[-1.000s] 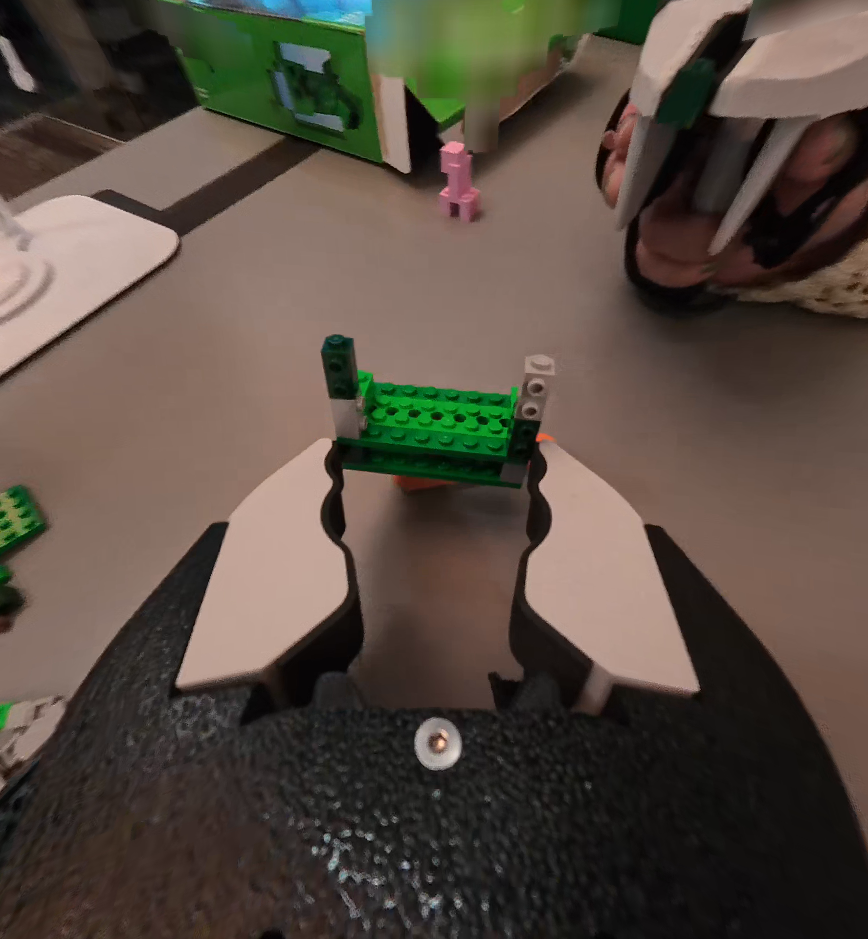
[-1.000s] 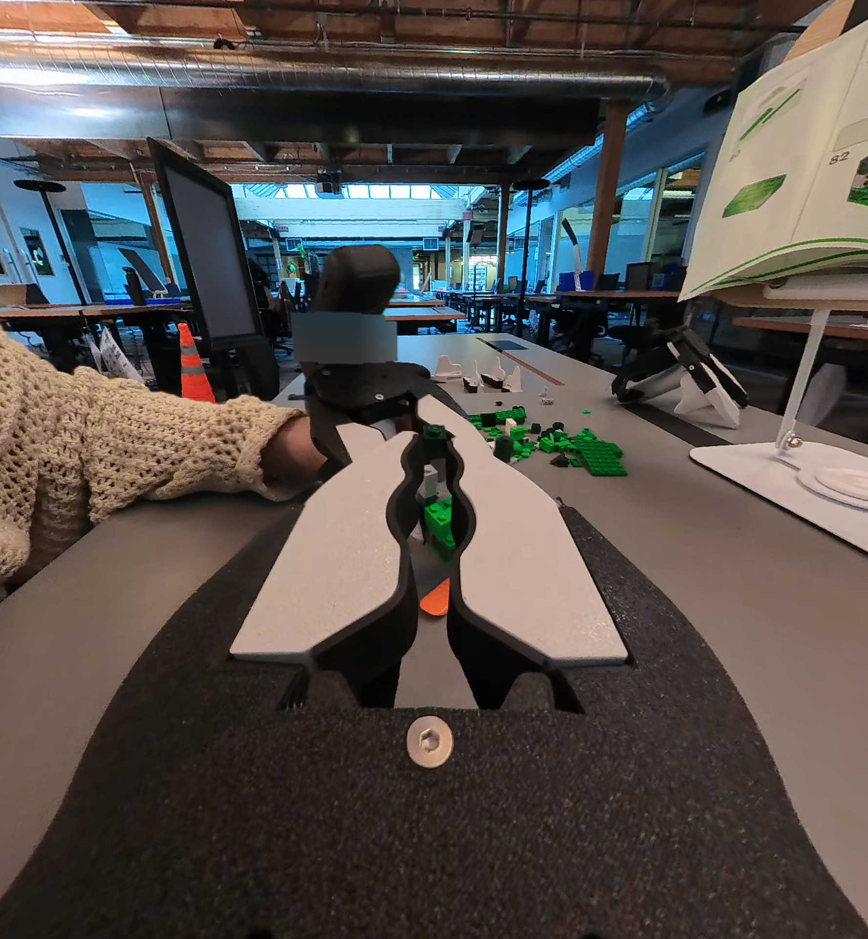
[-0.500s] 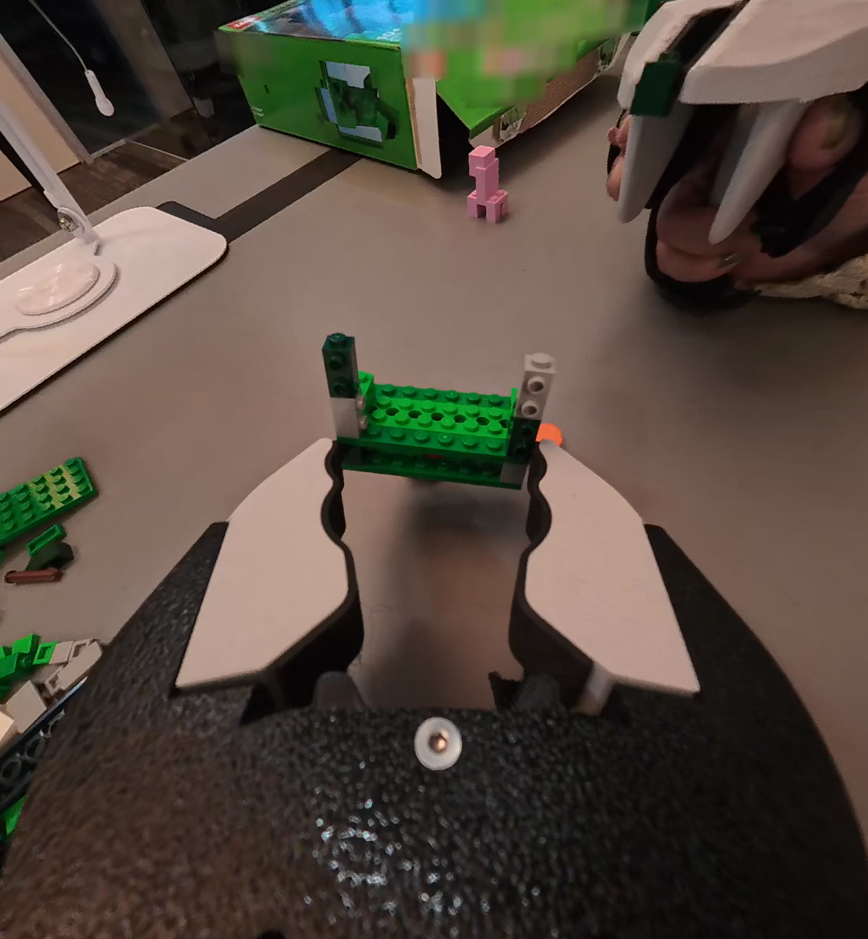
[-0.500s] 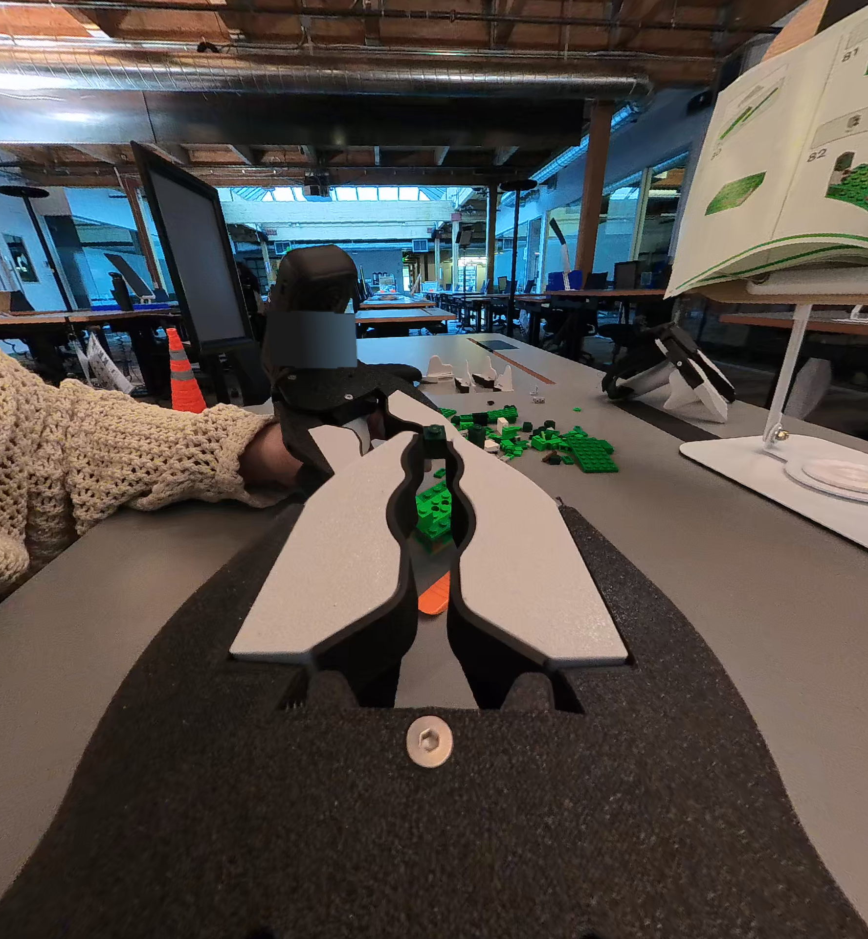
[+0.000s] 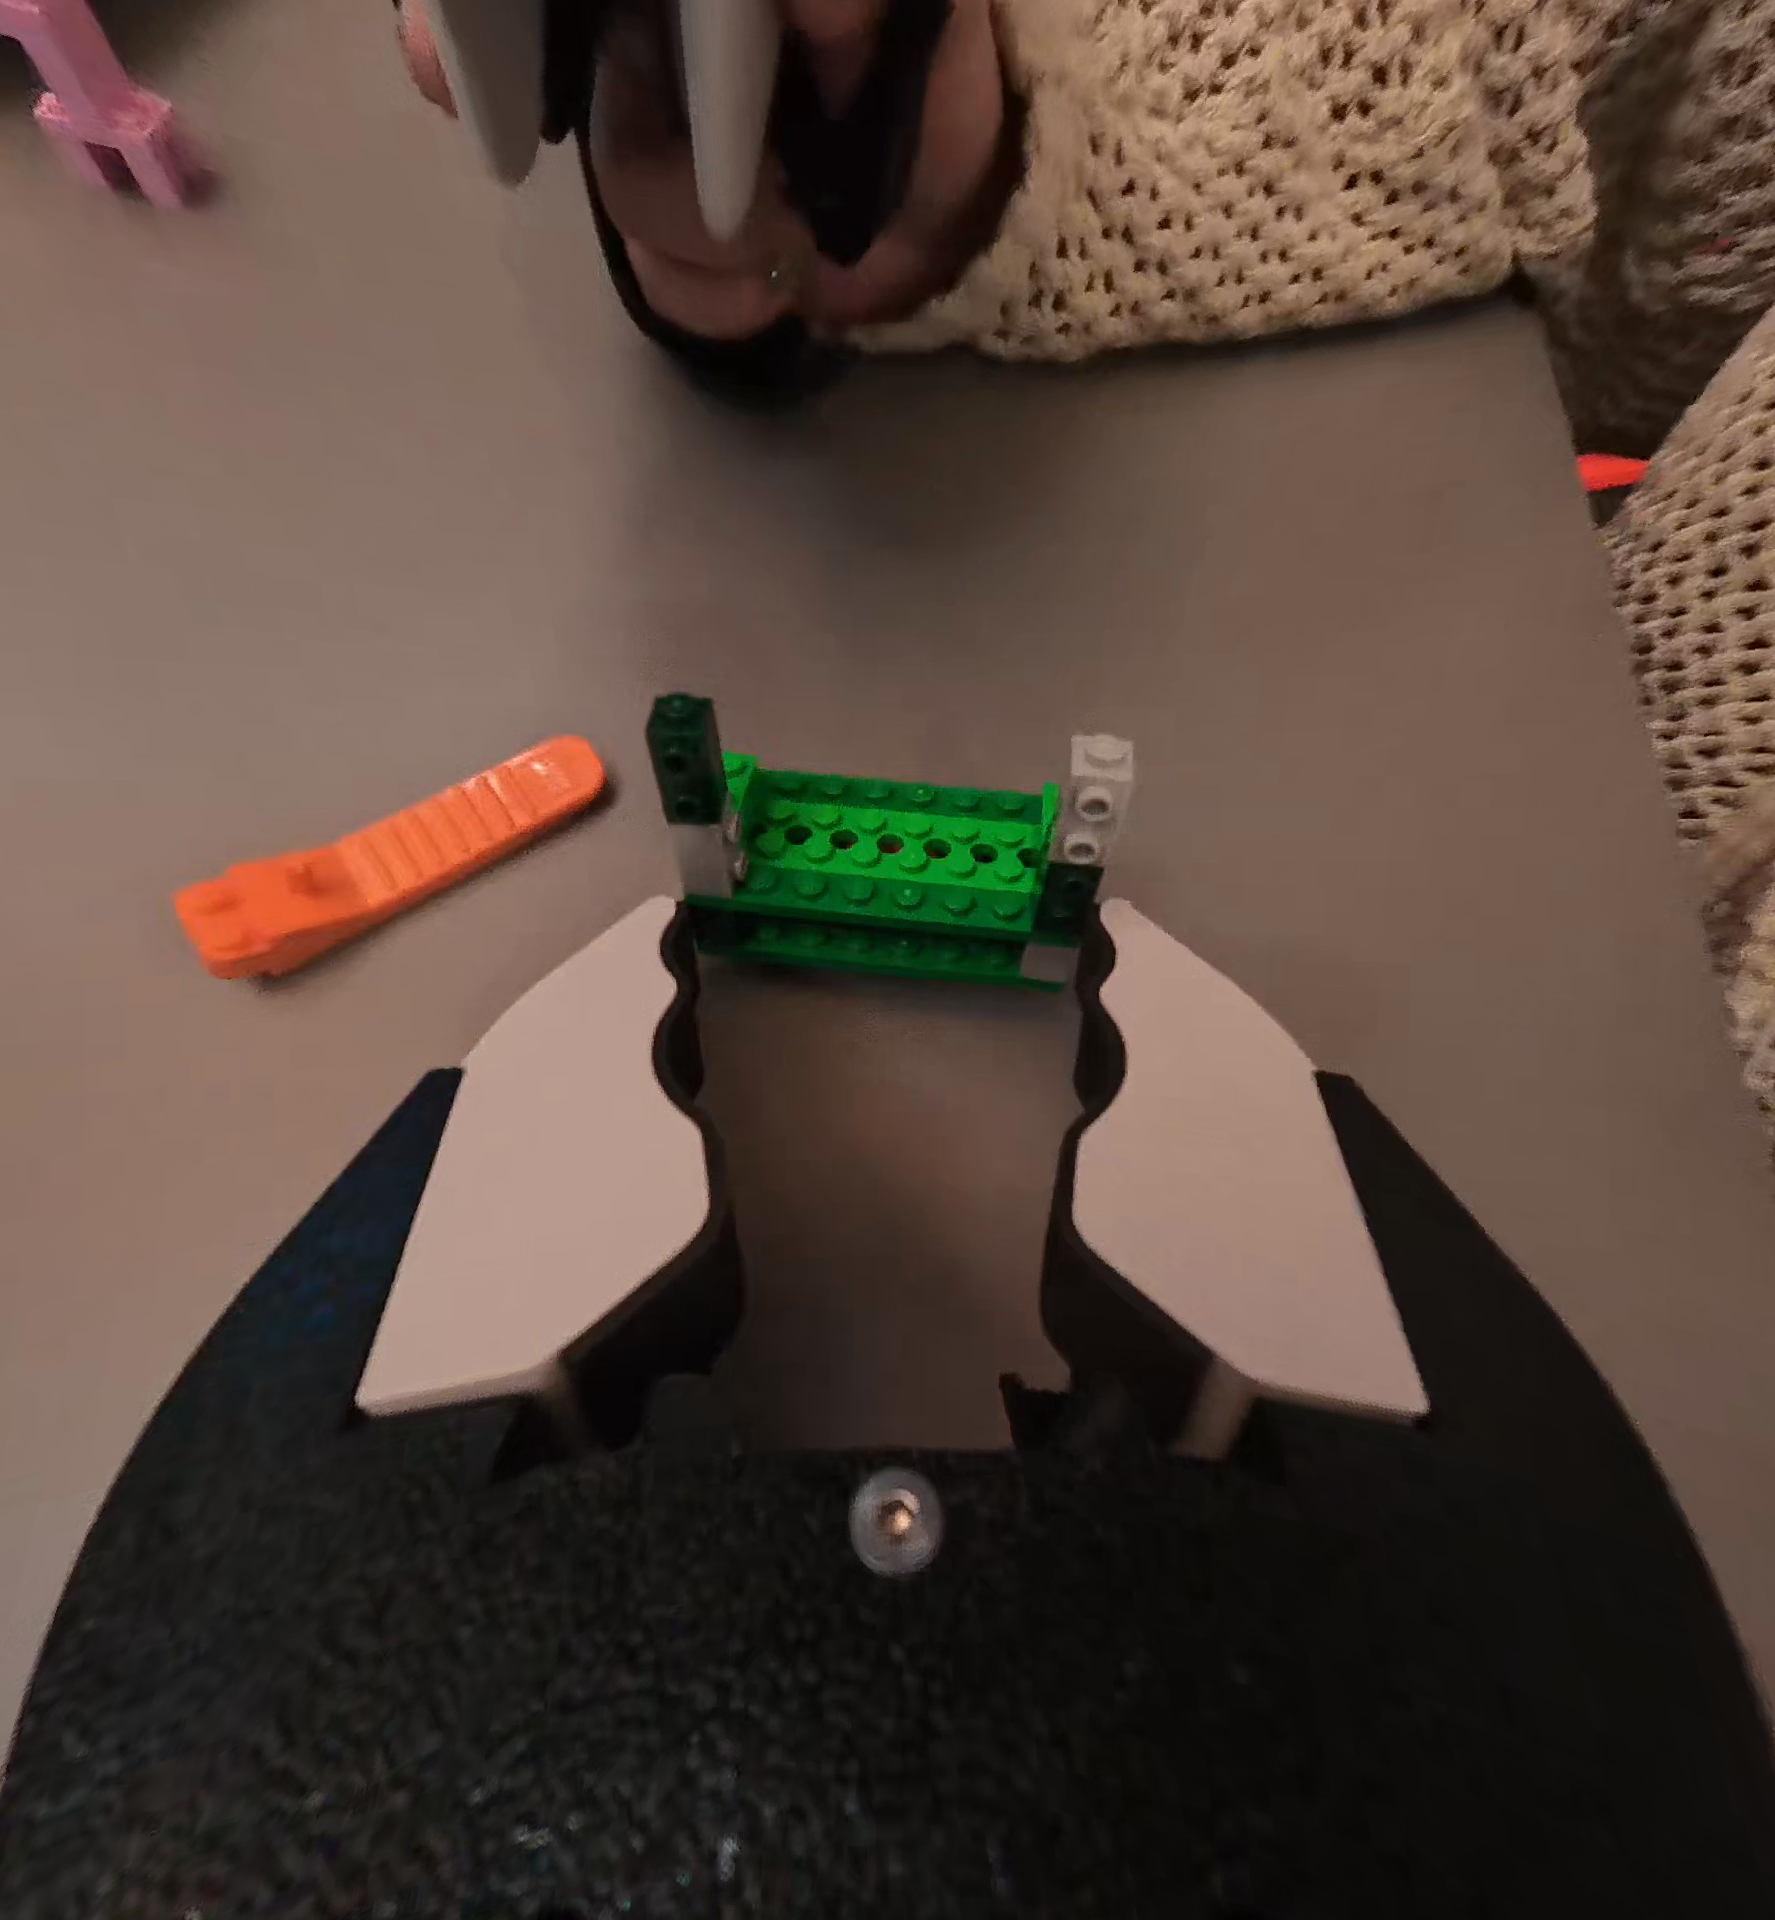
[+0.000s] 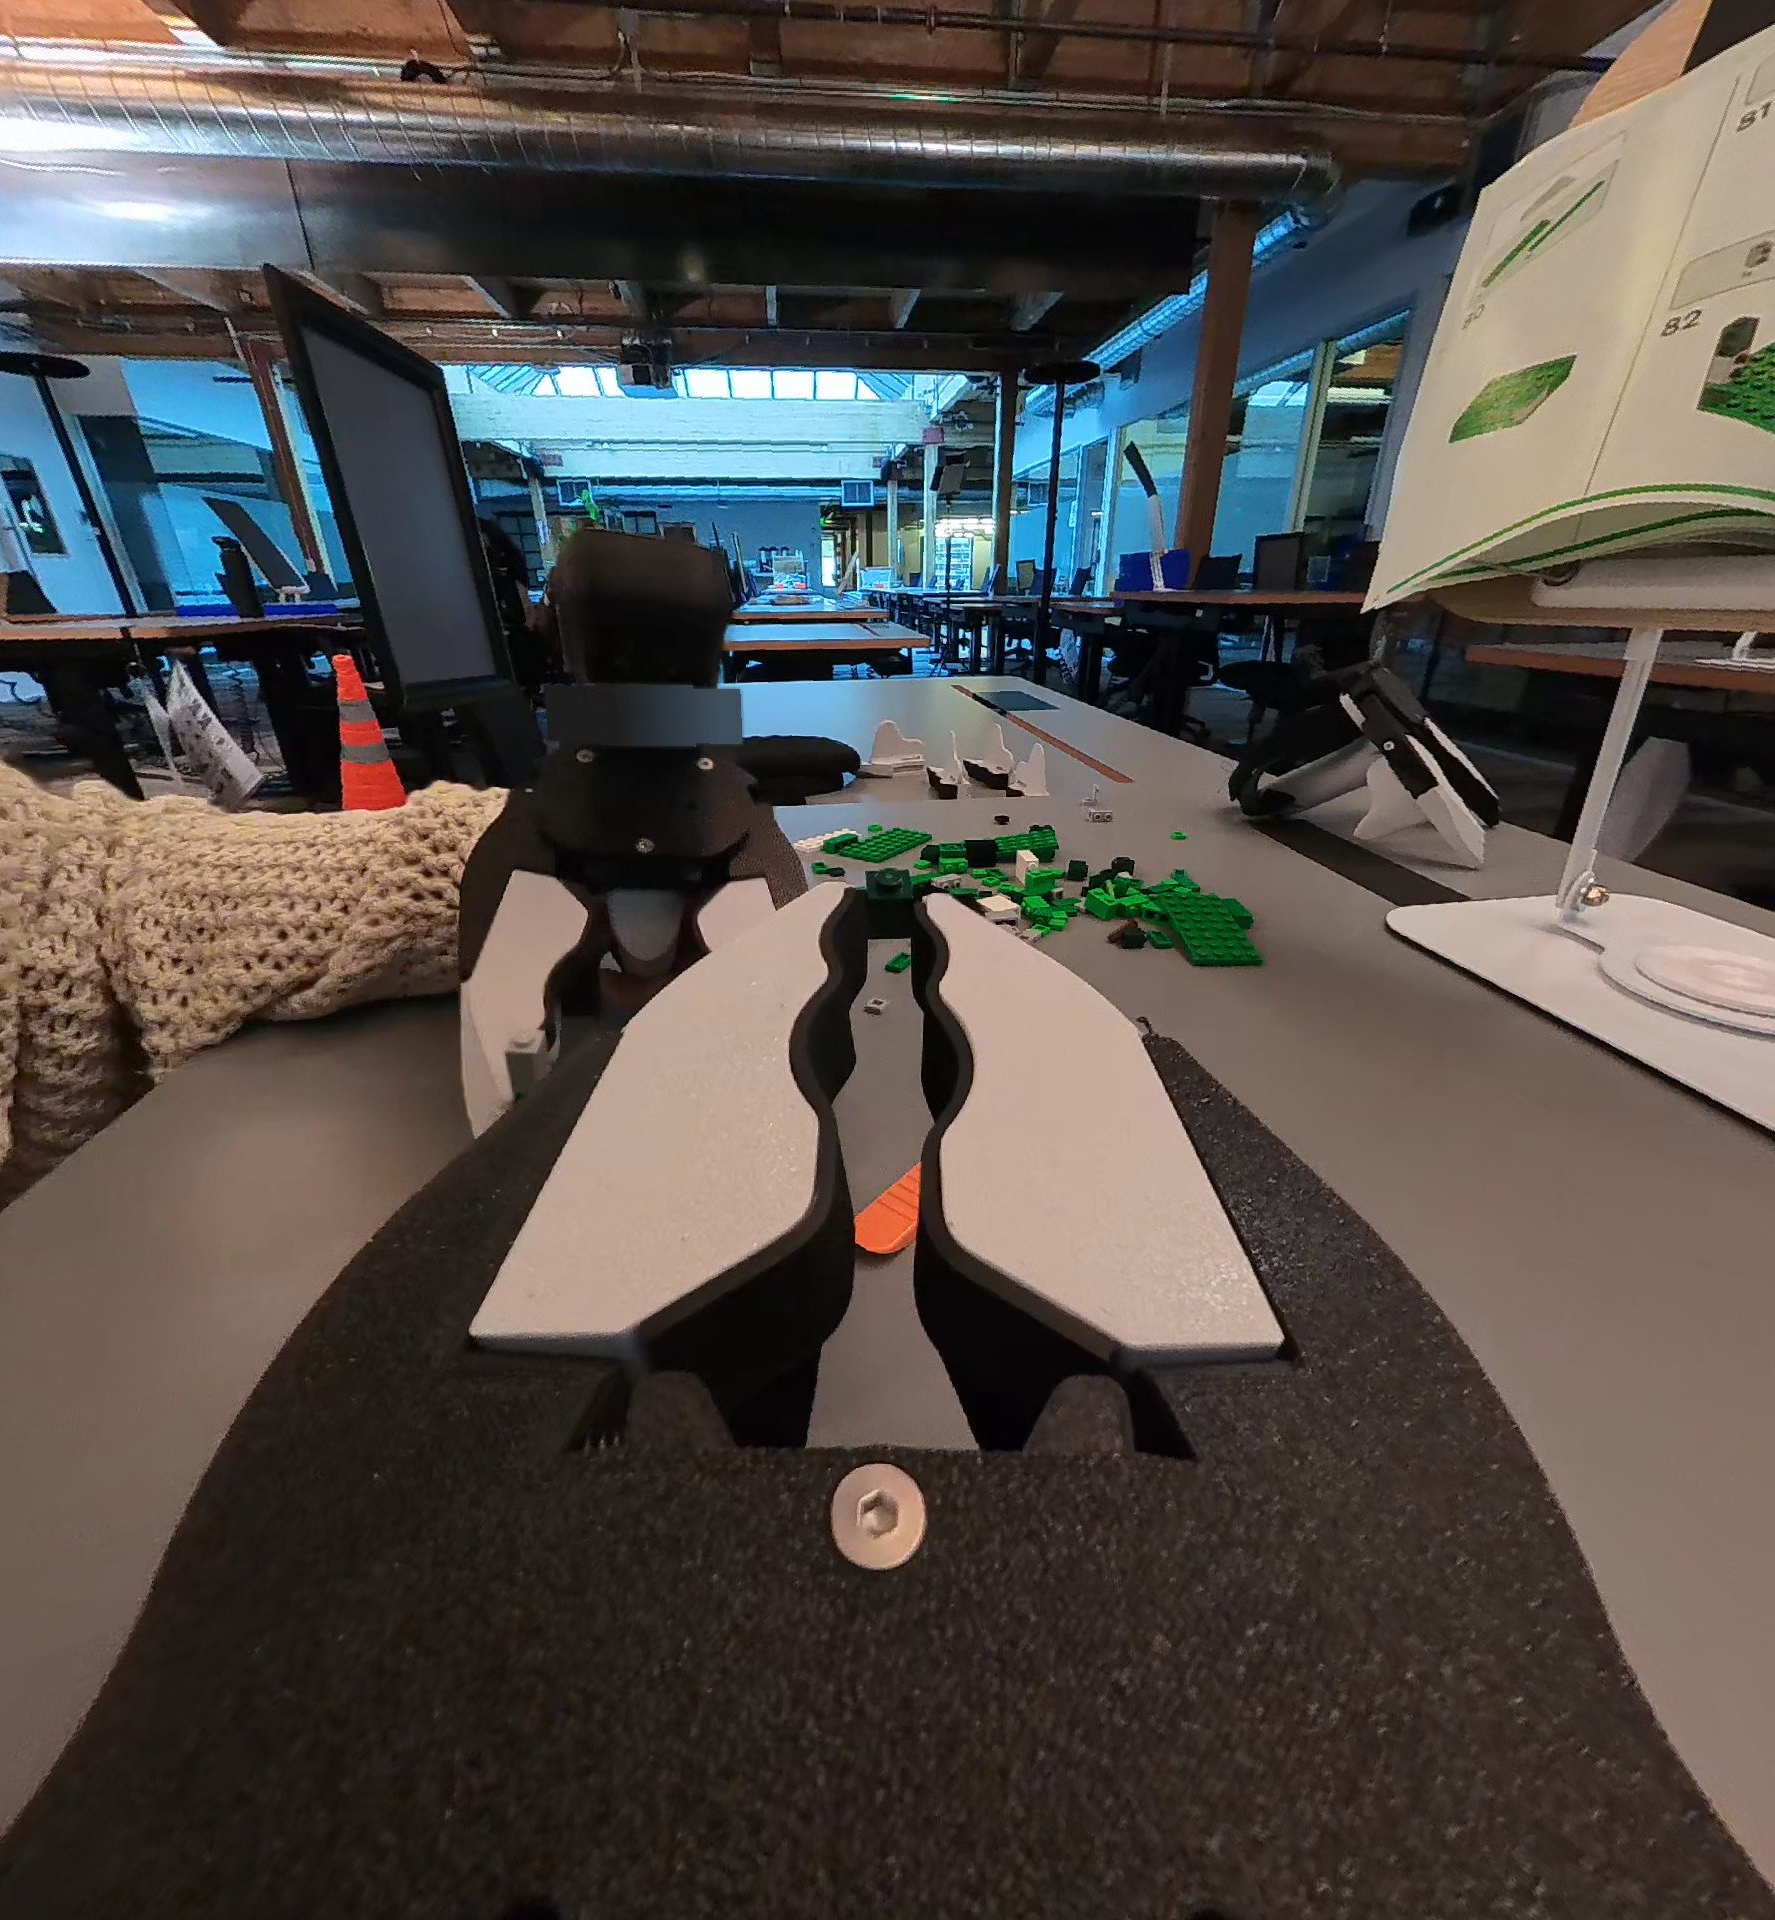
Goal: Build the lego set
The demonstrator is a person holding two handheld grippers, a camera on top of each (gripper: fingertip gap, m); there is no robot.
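Observation:
My left gripper is shut on a green lego assembly, gripping it by both ends just above the grey table. The assembly has a dark green post at its left end and a light grey post at its right end. My right gripper is shut on a small dark green brick at its fingertips. In the left wrist view the right gripper hovers beyond the assembly, held by a hand in a cream knit sleeve.
An orange brick separator lies left of the assembly. A pink figure stands at the far left. A pile of loose green bricks, an instruction booklet on a white stand and a parked gripper are farther off.
My left gripper has swung right toward the person with the assembly still in it, so the separator now lies to its left. The right gripper still holds the dark green brick.

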